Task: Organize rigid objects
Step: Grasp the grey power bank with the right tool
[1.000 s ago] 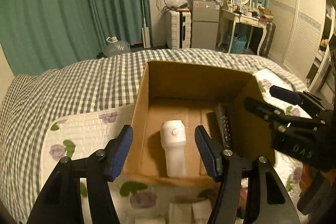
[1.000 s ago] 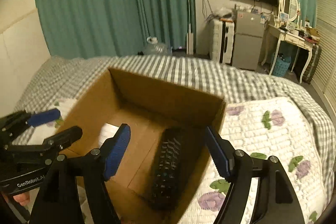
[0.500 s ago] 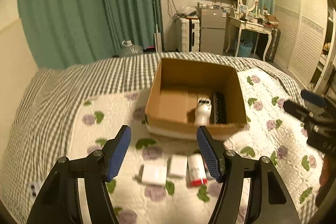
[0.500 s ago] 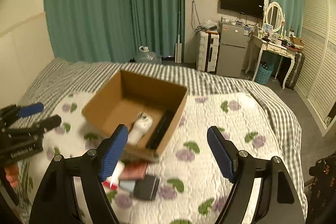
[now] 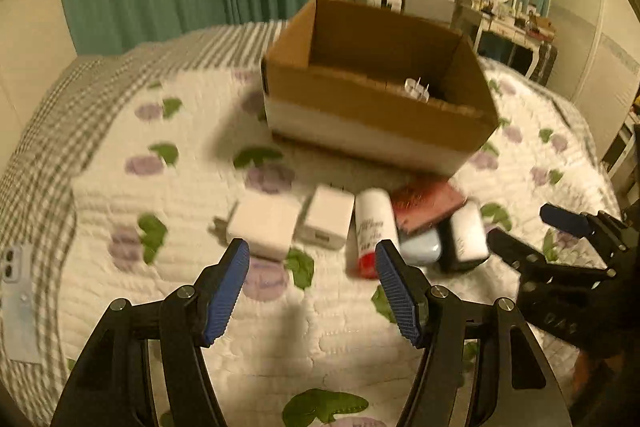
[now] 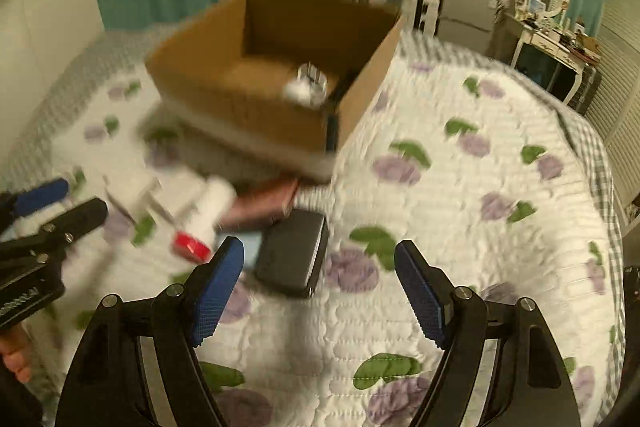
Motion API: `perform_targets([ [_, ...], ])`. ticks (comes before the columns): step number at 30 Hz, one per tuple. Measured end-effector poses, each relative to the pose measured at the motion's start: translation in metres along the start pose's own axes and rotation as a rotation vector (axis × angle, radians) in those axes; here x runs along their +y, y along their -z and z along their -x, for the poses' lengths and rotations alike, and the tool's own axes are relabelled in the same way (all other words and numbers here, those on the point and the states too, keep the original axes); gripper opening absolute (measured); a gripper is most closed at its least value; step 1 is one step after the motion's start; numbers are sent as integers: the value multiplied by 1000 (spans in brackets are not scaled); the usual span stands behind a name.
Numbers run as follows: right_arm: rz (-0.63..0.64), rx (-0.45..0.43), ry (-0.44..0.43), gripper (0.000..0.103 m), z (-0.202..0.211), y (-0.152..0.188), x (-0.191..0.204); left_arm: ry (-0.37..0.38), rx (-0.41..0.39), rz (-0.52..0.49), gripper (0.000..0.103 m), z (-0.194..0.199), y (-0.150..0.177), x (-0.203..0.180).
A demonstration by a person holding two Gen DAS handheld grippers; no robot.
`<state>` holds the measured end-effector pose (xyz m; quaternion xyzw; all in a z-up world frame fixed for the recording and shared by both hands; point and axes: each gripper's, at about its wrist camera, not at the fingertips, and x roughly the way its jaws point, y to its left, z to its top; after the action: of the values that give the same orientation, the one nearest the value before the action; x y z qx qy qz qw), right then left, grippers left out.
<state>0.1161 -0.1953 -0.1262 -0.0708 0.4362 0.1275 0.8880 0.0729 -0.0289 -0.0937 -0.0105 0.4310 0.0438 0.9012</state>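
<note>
While both cameras sat higher and farther back half a second ago, they are now low and close to the row of things on the bed point(image 5: 168, 291). The left hand-held gripper point(image 5: 312, 291) is wide open and holds nothing. The right hand-held gripper point(image 6: 320, 291) is wide open too, and empty.

One cardboard box point(image 5: 376, 131) sits behind the row. Two white chargers point(image 5: 264, 227) lie side by side, then one white bottle point(image 5: 372, 223) with a red cap, one reddish flat thing point(image 5: 428, 205), one pale blue thing point(image 5: 422, 247), and one black case point(image 6: 292, 255).

Inside the box, only a white top point(image 5: 416, 89) pokes out; it may be a plug. Everything looks blurry.
</note>
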Motion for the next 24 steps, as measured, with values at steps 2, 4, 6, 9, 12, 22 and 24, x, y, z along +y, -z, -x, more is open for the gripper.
perform_targets([
  [2, 4, 39, -8, 78, -15, 6, 4, 3, 21, 1, 68, -10, 4, -2],
  [4, -6, 67, -30, 78, -27, 8, 5, 1, 32, -3, 68, -16, 6, -4],
  [6, -10, 80, -39, 77, -37, 10, 6, 0, 37, -5, 68, -20, 7, -5],
  [9, -4, 115, -43, 70, -53, 10, 9, 4, 47, -3, 68, -24, 8, -5],
  [12, 7, 136, -53, 57, -63, 10, 11, 10, 58, -2, 68, -28, 9, -3],
  [22, 14, 133, -4, 44, -67, 6, 11, 13, 81, -19, 68, -31, 12, -7],
  [24, 6, 147, 1, 44, -81, 2, 11, 12, 88, -25, 68, -32, 12, -9],
])
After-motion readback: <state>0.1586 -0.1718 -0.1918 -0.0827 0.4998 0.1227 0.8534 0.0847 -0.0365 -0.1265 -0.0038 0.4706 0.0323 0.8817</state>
